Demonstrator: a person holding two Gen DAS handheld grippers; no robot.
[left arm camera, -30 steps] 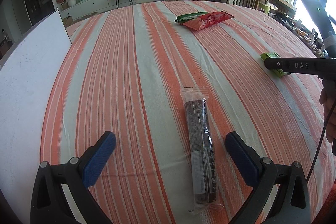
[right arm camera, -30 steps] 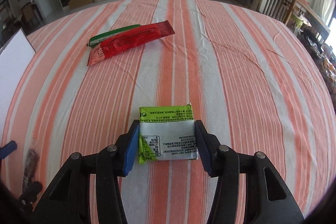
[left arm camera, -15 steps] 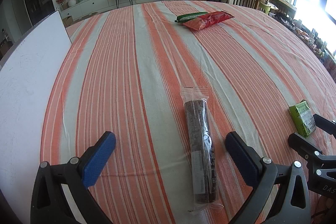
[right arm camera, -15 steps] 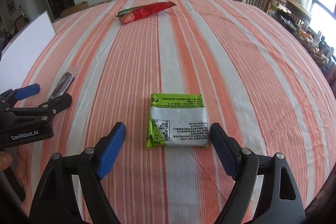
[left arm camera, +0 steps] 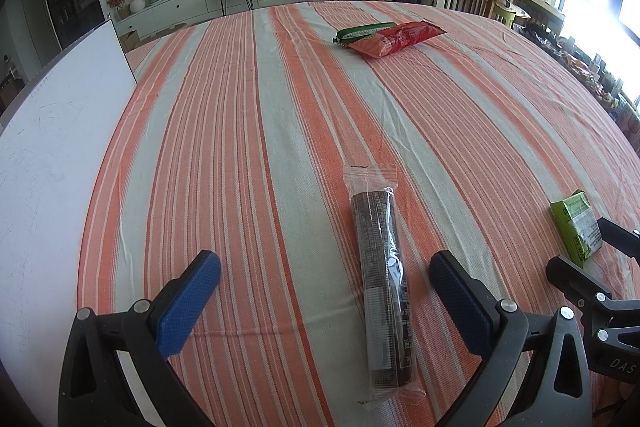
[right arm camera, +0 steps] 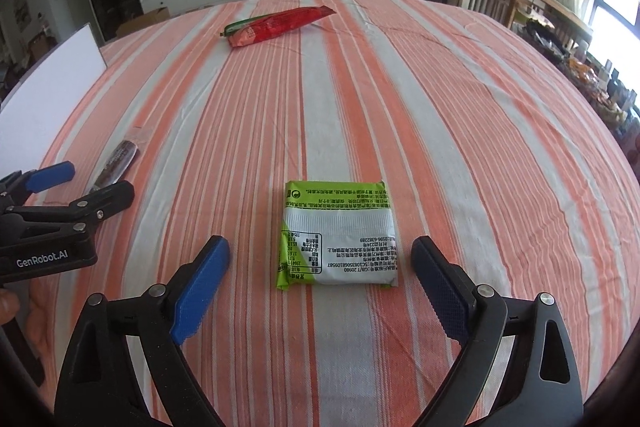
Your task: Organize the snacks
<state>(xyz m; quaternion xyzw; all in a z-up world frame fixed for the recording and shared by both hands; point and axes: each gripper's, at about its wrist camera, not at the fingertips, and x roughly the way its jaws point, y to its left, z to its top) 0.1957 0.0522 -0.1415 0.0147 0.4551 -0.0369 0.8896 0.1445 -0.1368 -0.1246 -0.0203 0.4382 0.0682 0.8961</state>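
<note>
Now the right gripper (right arm camera: 320,275) is opening wide, pads clear of the flat green-and-white foil snack packet (right arm camera: 336,233) lying between them on the orange-striped tablecloth (right arm camera: 460,107). Withdrawing carelessly, a pad could drag that light packet askew.

dark snack stick (left arm camera: 384,267) between open left gripper (left arm camera: 324,291) jaws
</note>
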